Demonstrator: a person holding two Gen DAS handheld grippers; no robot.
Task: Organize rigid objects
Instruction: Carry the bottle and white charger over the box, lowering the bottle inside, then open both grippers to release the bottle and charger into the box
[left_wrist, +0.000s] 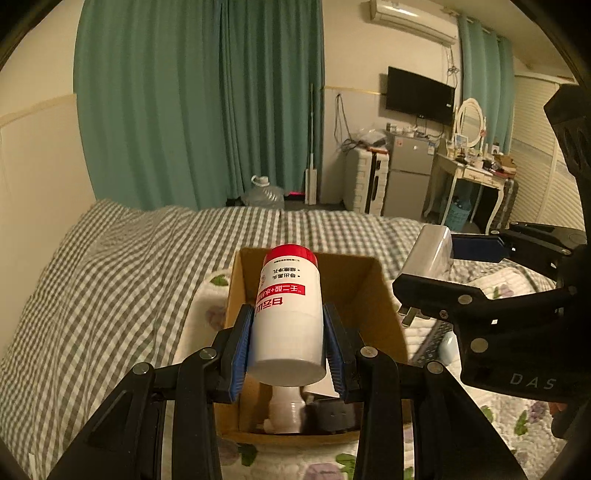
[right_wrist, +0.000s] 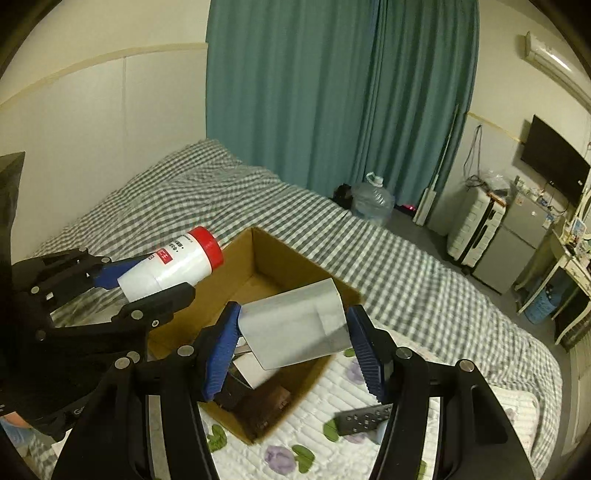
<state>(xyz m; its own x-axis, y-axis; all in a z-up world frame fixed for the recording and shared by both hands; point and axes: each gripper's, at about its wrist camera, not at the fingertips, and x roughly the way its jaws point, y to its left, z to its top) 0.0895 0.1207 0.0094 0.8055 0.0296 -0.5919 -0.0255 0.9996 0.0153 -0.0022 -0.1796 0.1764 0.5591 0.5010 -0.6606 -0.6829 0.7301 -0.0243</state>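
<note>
On the gingham bed (left_wrist: 110, 266), a brown cardboard box (left_wrist: 373, 295) holds small items; a red-capped white cylindrical bottle (left_wrist: 288, 310) is clamped by the left hand-held gripper (left_wrist: 288, 350), a white plug adapter (right_wrist: 295, 325) by the right hand-held gripper (right_wrist: 295, 350).

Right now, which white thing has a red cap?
The white bottle in the left gripper. The white charger in the right gripper has metal prongs, no cap.

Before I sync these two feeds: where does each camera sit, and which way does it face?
Left wrist: on the left gripper, facing along its fingers at the red-capped bottle held over the cardboard box; right gripper at right.
Right wrist: on the right gripper, facing the white charger over the box; left gripper at left.
Shared: box, bottle, charger, checked bed.
</note>
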